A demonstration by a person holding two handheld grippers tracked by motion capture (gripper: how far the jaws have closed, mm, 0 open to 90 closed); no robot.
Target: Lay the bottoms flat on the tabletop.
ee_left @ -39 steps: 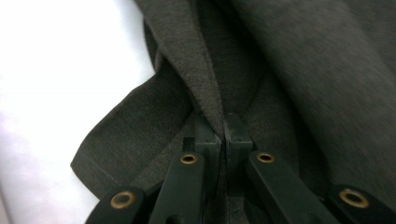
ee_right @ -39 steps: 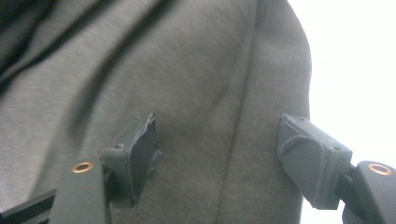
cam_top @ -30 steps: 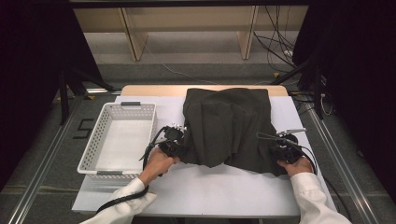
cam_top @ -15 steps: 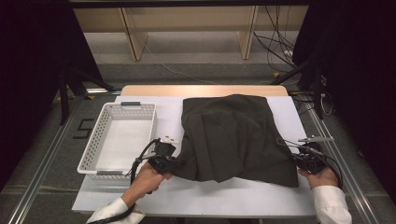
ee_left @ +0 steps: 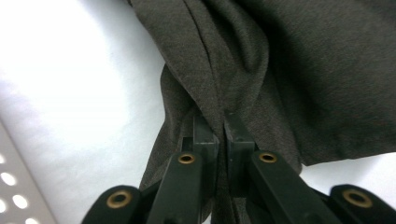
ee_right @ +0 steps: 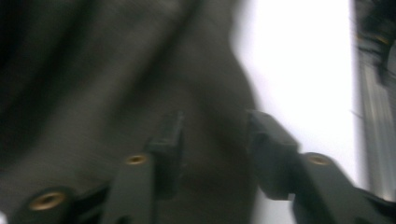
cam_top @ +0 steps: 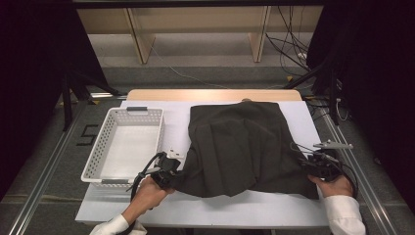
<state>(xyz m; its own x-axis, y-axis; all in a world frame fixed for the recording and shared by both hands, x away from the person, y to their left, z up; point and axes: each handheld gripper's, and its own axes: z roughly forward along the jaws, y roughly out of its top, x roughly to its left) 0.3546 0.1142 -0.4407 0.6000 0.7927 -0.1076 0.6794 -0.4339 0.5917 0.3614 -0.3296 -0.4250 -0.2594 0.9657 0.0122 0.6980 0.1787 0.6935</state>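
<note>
Dark cloth (cam_top: 240, 147), a soft grey-brown garment, is lying spread across the middle of the white table (cam_top: 205, 213), its far edge reaching almost to the wooden strip at the back and its near edge curving toward the person. It is draping and rumpling into long folds, so I am judging it light, limp and not at all fragile; it is going to sag and slide wherever it is not held.

Over at the near left corner, the left gripper (ee_left: 219, 122) is pinching a bunched fold of the cloth, jaws closed tight with the fabric squeezed between them. Just left of that hand, the white perforated basket (cam_top: 125, 144) is sitting with nothing in it.

At the near right corner, the right gripper (ee_right: 212, 135) is hovering over the cloth; its jaws have just been opening and are now standing apart, fabric lying between them but not pressed. The view is blurring a bit here.

For handling, corners and hemmed edges are looking like the best places to grip: thicker, less slippery than a single layer. A pinch mid-panel is likely dragging only one layer along.
</note>
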